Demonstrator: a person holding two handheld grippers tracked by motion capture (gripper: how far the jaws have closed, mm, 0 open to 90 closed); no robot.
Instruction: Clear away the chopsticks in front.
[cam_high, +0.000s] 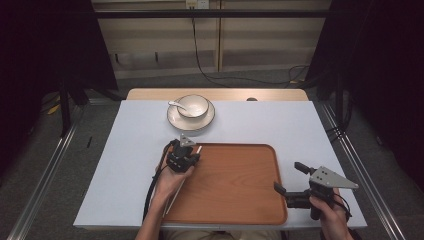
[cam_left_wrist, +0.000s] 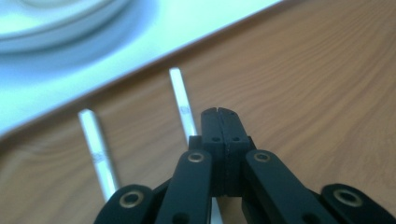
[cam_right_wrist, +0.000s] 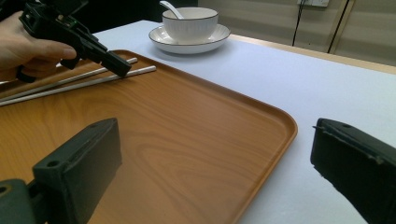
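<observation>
Bench (cam_high: 135, 150): white top, carries everything. Tray (cam_high: 235, 185): brown wood-grain, near centre. Plate (cam_high: 174, 119) with bowl (cam_high: 192, 106) and spoon (cam_high: 176, 104): far side, beyond the tray. My right tool (cam_high: 288, 178): jaws spread wide, empty, at the tray's right edge. My left tool (cam_left_wrist: 220, 113): jaws pressed together, just over the chopsticks (cam_right_wrist: 84, 80), which lie along the tray's left side.
</observation>
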